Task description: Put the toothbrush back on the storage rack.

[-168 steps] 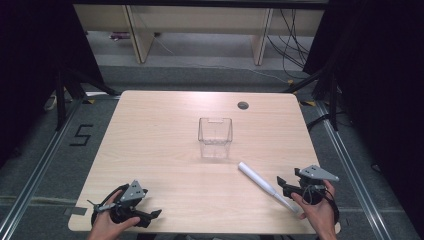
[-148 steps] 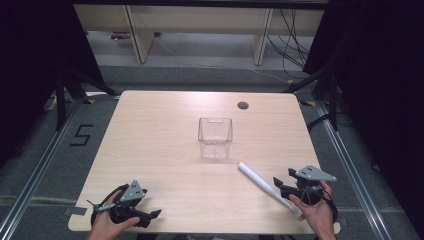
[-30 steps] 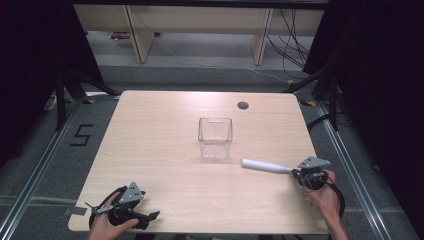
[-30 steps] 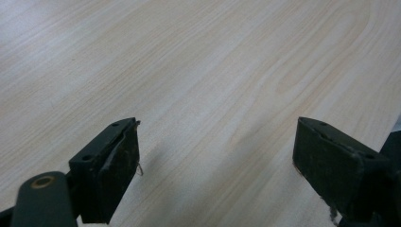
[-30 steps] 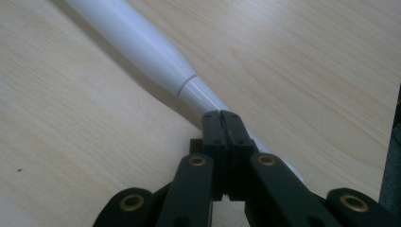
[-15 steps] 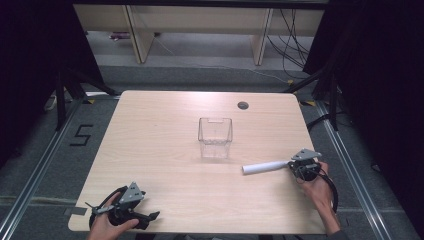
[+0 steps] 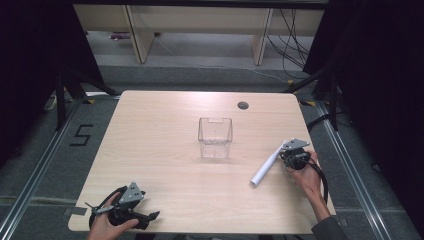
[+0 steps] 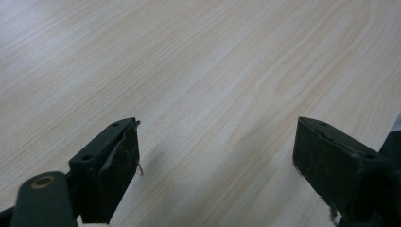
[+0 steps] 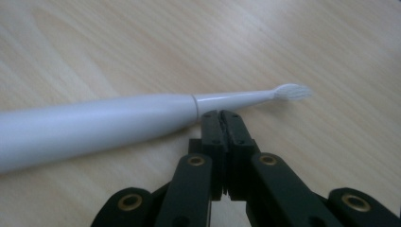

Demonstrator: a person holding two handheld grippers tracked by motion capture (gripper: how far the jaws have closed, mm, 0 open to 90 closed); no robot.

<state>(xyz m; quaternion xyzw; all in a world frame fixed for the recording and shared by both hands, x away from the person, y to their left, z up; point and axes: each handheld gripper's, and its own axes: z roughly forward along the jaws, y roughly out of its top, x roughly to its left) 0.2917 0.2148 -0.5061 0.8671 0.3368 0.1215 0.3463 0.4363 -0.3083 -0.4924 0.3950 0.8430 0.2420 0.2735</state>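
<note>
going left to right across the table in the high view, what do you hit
left tongs → clear container → white electric toothbrush → right tongs

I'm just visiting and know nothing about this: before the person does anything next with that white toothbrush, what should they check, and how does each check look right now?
1. Right gripper gripping something: not ok. Its jaws are shut together beside the electric toothbrush, not around it.
2. Toothbrush lying flat on the table: ok in the right gripper view.
3. Brush head free: ok. The bristles point away from the jaws with nothing on them.
4. Clear plastic container upright and open: ok. It stands mid-table, apart from the toothbrush.
5. Left gripper out of the way: ok. It is open over bare wood at the near left corner.
6. Container empty: looks so, cannot tell for sure.
</note>
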